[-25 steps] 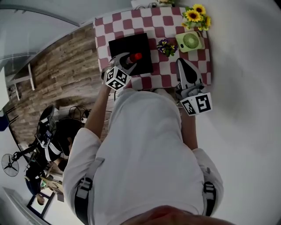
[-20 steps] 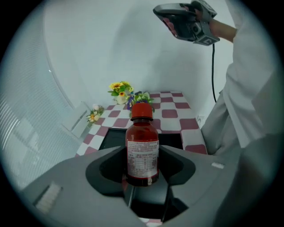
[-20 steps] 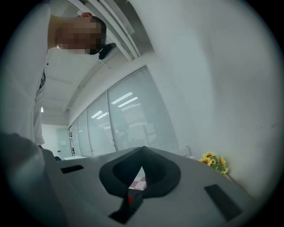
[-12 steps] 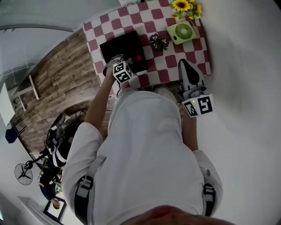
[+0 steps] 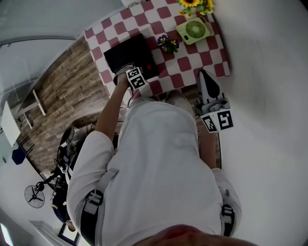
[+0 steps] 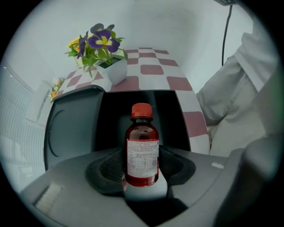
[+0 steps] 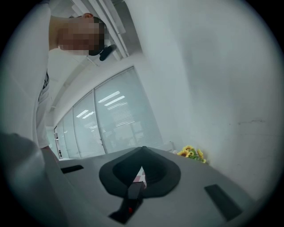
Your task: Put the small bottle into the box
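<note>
A small amber bottle [image 6: 142,153] with a red cap and a white label stands upright between the jaws of my left gripper [image 6: 142,179], which is shut on it. Just beyond it lies the black box [image 6: 133,111], open, with its grey lid [image 6: 71,128] to the left. In the head view the left gripper [image 5: 142,72] holds the bottle [image 5: 150,67] at the near right part of the box [image 5: 125,50]. My right gripper [image 5: 206,79] hangs shut and empty off the table's near edge. Its own view shows the right gripper [image 7: 140,173] tilted up at the wall.
The red-and-white checkered table [image 5: 192,65] carries a white pot of pansies [image 5: 167,44], a green fan [image 5: 193,30] and sunflowers [image 5: 192,5] at its far side. The pansy pot [image 6: 106,48] stands just behind the box. A white wall runs along the right.
My head has moved, so the table sits higher in the view. The left gripper still holds the bottle at the box. The right gripper has hardly moved.
</note>
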{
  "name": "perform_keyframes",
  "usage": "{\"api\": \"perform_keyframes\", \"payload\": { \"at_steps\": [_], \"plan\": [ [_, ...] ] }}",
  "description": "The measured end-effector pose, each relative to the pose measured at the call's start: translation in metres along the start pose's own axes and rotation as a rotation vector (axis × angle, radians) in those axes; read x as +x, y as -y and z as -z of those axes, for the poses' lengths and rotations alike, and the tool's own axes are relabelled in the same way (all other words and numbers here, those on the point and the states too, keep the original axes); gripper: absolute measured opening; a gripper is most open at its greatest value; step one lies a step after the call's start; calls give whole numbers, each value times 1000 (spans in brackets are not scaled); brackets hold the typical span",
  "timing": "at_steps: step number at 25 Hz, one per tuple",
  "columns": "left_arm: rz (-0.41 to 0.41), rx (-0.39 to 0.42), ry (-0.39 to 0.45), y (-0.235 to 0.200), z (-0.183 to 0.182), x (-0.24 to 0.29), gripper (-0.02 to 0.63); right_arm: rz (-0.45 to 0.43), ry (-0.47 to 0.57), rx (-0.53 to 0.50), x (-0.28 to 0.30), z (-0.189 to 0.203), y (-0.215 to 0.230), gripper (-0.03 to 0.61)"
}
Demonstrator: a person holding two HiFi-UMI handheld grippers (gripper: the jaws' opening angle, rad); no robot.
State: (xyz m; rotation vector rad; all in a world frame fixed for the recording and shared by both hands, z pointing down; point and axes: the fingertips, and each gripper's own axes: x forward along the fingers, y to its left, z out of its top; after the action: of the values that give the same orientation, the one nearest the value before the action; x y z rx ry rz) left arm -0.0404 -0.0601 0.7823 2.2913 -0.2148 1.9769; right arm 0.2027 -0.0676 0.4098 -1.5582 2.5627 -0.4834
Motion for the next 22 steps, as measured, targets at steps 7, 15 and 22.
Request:
{"api": "perform_keyframes", "payload": {
  "at_steps": [7,15,22],
  "plan": [
    [34,-7,-92,5,3,15,218,24,0,1,-4,0,3,2],
    [42,-26,-114,5,4,18,219,36,1,3,-8,2,1,2],
    [26,-18,-117,4,4,18,224,32,1,-1,-13,3,-6,2]
  ]
}}
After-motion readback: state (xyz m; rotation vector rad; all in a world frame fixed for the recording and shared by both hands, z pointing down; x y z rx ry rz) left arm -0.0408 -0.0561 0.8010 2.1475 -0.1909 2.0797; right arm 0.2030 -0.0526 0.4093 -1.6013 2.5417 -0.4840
